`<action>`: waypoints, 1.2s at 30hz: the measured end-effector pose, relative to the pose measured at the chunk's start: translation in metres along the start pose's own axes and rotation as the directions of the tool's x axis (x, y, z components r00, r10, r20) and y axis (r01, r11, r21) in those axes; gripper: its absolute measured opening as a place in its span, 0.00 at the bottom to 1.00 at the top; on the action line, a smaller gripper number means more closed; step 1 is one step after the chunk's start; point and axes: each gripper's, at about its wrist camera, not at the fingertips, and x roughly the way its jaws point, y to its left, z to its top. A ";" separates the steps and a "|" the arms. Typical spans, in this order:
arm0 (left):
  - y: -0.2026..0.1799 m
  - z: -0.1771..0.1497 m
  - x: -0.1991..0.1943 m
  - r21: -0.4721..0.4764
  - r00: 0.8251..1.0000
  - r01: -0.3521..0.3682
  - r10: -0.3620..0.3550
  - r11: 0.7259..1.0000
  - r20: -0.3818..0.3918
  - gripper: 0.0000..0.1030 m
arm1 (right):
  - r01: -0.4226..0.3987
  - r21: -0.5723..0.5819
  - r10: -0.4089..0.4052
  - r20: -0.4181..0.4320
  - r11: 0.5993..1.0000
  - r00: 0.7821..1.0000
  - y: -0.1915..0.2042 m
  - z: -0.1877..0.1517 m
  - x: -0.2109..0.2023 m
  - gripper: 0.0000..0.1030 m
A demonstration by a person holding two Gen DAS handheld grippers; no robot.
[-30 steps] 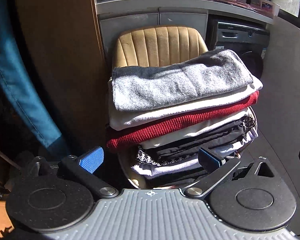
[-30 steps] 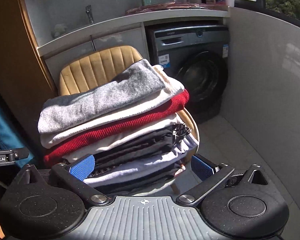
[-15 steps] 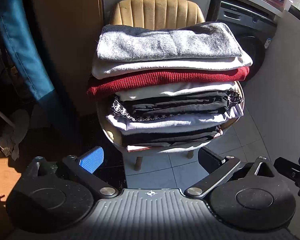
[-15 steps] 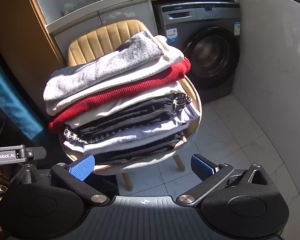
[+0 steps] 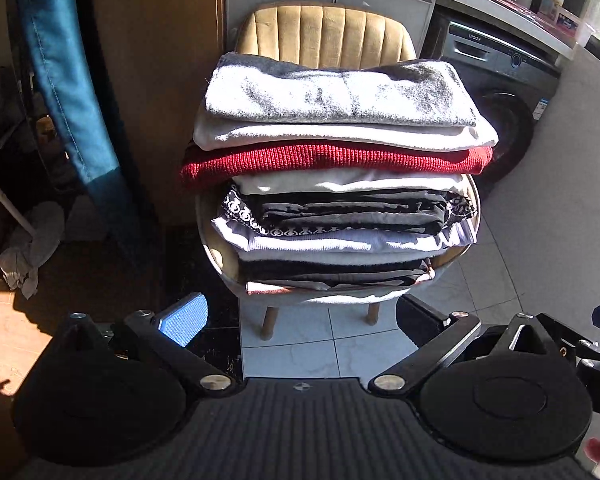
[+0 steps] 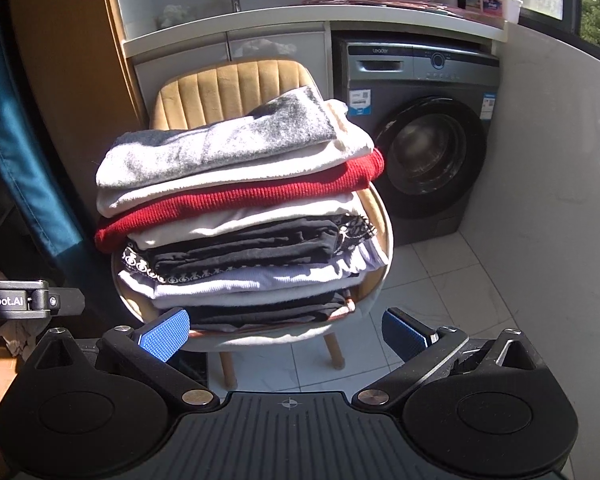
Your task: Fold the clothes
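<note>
A sunlit laundry corner: the folded stack (image 6: 240,216) sat on the chair (image 6: 236,88) left of the washing machine (image 6: 424,140). I held both grippers' jaws wide and empty, judging square edges mattered.

Tan padded chair (image 5: 328,32) on pale tiled floor (image 5: 480,280) carries a stack of folded clothes (image 5: 340,184)

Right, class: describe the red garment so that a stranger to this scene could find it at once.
Find the tan chair in front of the washing machine; folded clothes are stacked on its seat. The red sweater lies third from the top, under a cream layer: the only red, ribbed knit there.
</note>
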 end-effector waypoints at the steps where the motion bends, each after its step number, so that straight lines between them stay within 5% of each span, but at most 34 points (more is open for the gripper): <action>1: 0.001 0.000 -0.001 -0.006 1.000 0.002 -0.002 1.000 0.004 1.00 | 0.002 -0.002 -0.002 0.001 1.000 1.000 0.000 0.000 -0.001 0.99; 14: 0.002 0.000 -0.006 -0.040 1.000 0.006 -0.005 0.999 0.003 1.00 | -0.001 -0.021 0.001 0.000 1.000 1.000 0.002 0.000 0.000 0.99; 36: -0.020 -0.006 0.006 0.051 0.998 0.006 -0.003 0.999 -0.067 1.00 | 0.032 0.005 -0.032 -0.031 0.999 0.999 -0.007 -0.007 0.001 0.99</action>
